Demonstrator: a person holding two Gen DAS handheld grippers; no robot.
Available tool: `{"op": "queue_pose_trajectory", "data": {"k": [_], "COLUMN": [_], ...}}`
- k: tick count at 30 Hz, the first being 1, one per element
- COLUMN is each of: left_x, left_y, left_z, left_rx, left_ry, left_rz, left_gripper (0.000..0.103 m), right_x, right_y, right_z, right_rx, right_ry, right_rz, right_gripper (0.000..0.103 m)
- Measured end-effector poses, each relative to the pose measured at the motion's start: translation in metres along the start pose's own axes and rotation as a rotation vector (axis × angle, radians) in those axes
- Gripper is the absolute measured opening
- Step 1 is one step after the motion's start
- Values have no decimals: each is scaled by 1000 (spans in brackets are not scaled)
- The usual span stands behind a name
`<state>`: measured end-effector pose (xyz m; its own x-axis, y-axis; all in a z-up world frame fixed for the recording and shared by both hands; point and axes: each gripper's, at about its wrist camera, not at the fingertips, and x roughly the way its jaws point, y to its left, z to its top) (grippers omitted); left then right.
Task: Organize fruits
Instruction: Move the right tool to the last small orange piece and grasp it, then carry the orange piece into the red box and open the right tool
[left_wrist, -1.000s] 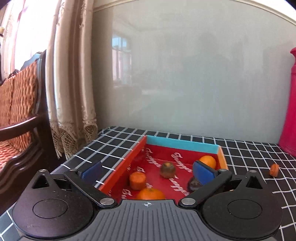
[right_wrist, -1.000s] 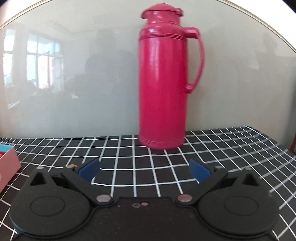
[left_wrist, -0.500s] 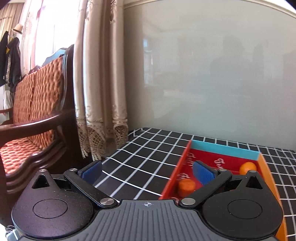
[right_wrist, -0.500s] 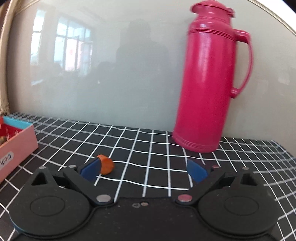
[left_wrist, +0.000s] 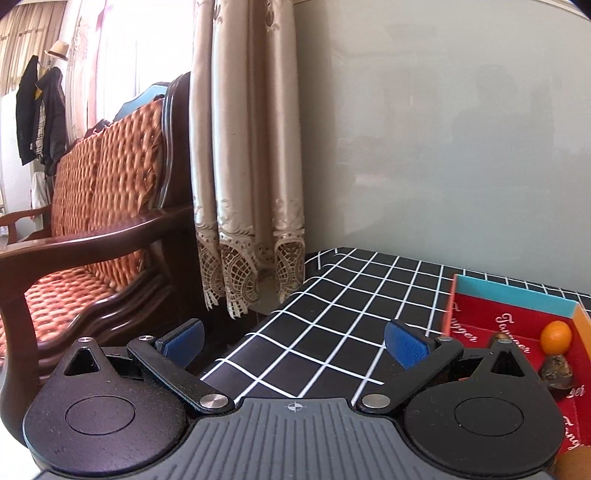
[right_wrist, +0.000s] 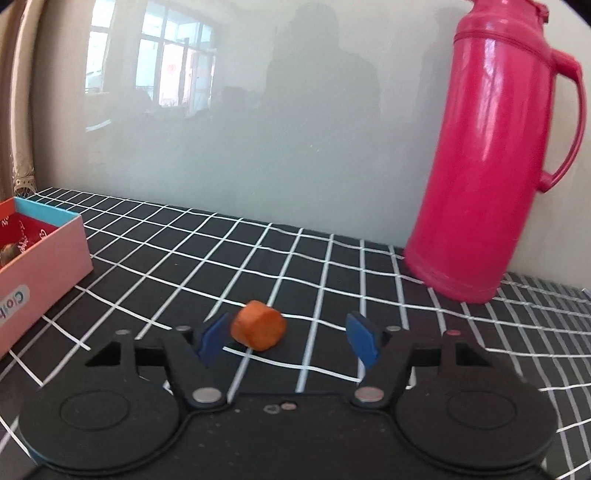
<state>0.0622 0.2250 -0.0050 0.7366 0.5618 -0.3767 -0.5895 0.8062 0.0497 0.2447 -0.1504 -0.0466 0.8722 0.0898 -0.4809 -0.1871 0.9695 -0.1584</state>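
Observation:
An orange carrot-like chunk (right_wrist: 258, 325) lies on the black checked tablecloth, just in front of my right gripper (right_wrist: 288, 338) and close to its left fingertip. The right gripper is open and empty. A red-lined box (left_wrist: 509, 317) with a blue far wall sits at the right of the left wrist view; it holds a small orange fruit (left_wrist: 555, 335) and a dark brown fruit (left_wrist: 557, 371). The same box (right_wrist: 40, 266) shows pink-sided at the left of the right wrist view. My left gripper (left_wrist: 295, 341) is open and empty, over the table's left edge.
A tall pink thermos (right_wrist: 495, 155) stands at the back right against the glossy wall. A wooden chair with an orange woven cushion (left_wrist: 99, 206) and a curtain (left_wrist: 243, 166) stand left of the table's left edge (left_wrist: 258, 321).
My left gripper has swung left, so the box slid to the right edge of its view. My right gripper has swung left, bringing the orange chunk between its fingertips.

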Motion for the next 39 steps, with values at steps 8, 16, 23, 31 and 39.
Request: {"op": "queue_pose_trajectory", "data": {"k": [8, 16, 23, 31, 39], "left_x": [6, 9, 7, 6, 1], "left_y": [13, 25, 29, 28, 30], "left_z": [0, 0, 1, 2, 2], "left_rx": [1, -1, -9, -8, -12], "left_ry": [8, 15, 15, 12, 7], "left_rz": [8, 10, 8, 5, 6], "left_gripper": [103, 103, 103, 103, 103], "right_x": [21, 32, 36, 28, -2], "right_y": [10, 10, 14, 19, 29], "right_z": [4, 5, 10, 6, 12], "right_rx": [83, 152, 148, 134, 116], "right_ry": [73, 98, 95, 82, 36], "right_rz": [-30, -54, -55, -44, -18], "right_gripper": [54, 47, 32, 24, 24]}}
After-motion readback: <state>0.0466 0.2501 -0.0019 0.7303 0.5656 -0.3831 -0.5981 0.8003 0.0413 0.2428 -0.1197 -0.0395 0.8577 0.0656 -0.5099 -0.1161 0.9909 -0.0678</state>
